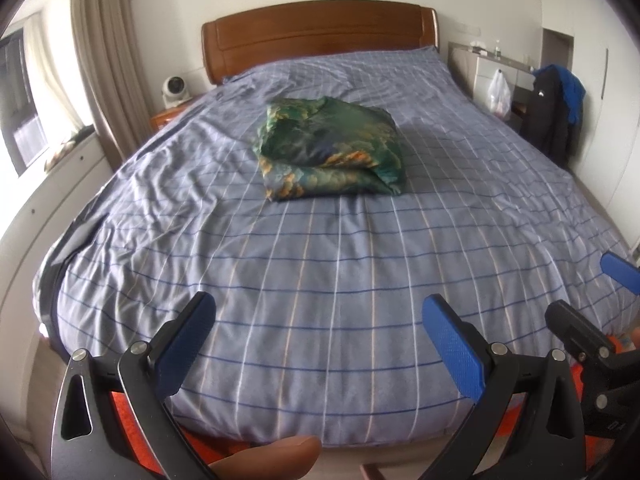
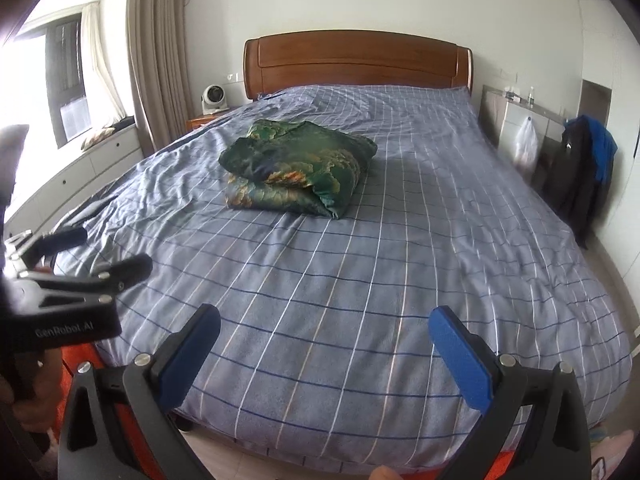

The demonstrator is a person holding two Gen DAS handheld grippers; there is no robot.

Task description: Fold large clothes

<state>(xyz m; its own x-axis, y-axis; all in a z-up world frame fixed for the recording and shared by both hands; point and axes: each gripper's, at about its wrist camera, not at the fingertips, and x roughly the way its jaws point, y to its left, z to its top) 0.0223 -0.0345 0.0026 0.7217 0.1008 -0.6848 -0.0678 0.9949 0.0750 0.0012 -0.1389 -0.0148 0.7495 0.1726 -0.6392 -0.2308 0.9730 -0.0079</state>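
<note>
A folded green floral garment (image 1: 330,150) lies mid-bed, between the wooden headboard (image 1: 320,36) and the foot of the bed, well beyond both claws. The left claw (image 1: 320,340) and right claw (image 2: 326,348) hover spread and empty. The glossy cloth looks soft, light and likely slippery; pinching an outer corner seems best.

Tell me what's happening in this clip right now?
A person stands at the foot of a bed, a gripper in each hand. The left gripper and right gripper are both open and empty, held over the near edge of the checked cover. A green patterned garment lies folded in a bundle further up the bed, apart from both grippers. Nothing is being handled at this moment.
</note>
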